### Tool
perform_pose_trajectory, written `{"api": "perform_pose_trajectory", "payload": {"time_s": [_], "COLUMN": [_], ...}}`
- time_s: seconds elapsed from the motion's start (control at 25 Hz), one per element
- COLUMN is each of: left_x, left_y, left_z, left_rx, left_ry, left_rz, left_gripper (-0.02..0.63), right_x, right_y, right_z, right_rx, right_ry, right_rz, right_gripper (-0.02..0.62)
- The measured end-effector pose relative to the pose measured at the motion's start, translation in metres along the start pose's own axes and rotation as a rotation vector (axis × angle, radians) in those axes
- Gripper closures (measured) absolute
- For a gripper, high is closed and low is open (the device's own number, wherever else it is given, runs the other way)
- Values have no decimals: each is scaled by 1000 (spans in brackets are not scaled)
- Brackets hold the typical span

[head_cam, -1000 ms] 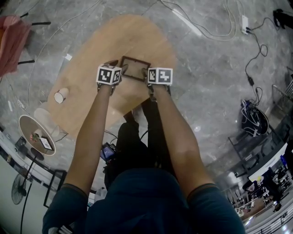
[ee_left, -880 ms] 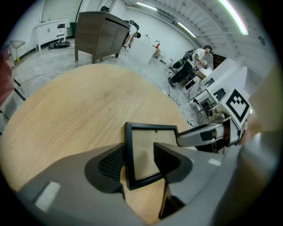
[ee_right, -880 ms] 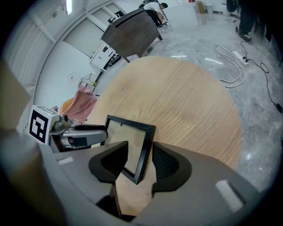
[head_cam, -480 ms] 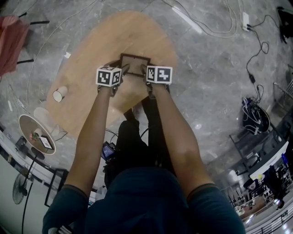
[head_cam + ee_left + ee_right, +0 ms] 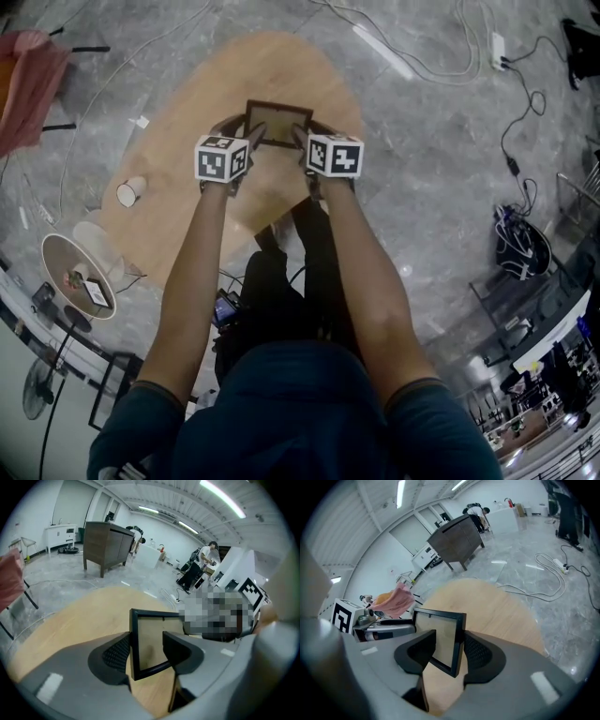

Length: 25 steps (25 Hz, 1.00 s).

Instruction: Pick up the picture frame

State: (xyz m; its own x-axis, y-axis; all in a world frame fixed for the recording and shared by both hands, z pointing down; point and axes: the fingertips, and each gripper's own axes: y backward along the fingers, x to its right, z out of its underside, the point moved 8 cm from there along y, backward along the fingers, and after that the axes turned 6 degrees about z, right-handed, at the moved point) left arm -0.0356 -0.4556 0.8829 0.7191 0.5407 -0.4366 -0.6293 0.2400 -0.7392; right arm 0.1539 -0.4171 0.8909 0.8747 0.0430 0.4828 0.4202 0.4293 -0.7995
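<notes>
We hold the picture frame point(image 5: 278, 125) from both sides, over the wooden tabletop point(image 5: 281, 66). The left gripper point(image 5: 240, 133) takes its left bar and the right gripper point(image 5: 310, 137) takes its right bar.

In the left gripper view, the fingers point(image 5: 112, 652) are closed on the dark side bar, one in front of the frame and one behind it. In the right gripper view, the fingers point(image 5: 477, 651) pinch the other bar in the same way. The frame stands almost upright between the two pairs of fingers. We cannot say for sure whether its lower edge is already off the tabletop.

The danger we see is in the grip itself. Each pair of fingers holds only a narrow bar, near one end of it. If one hand rises faster than the other, the frame may twist and slide out of the fingers. If the hands move apart, one bar may come free, and then the frame would swing on the other pinch and could drop on the tabletop. Too strong a pinch could also press on the panel beside the bar.
</notes>
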Motion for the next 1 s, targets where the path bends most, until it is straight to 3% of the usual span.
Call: {"api": "perform_pose_trajectory", "payload": {"time_s": [0.44,0.8,1.0], "left_x": [48,84,125], "left_y": [98,221,295], "left_z": [-98,-166,-195], "left_rx": [254,491,621], "left_ry": [-166,-288,-410], "left_rz": [-40,-82,-104], "left_gripper": [408,422,428], "right_x": [-66,-160,-203], "right_y": [103,204,273], "right_z": [-82,-135,-147], "right_rx": [283,503,648], "right_ry": [177,336,397], "right_rz": [-48,-90,-104], "right_gripper": [417,417,417]}}
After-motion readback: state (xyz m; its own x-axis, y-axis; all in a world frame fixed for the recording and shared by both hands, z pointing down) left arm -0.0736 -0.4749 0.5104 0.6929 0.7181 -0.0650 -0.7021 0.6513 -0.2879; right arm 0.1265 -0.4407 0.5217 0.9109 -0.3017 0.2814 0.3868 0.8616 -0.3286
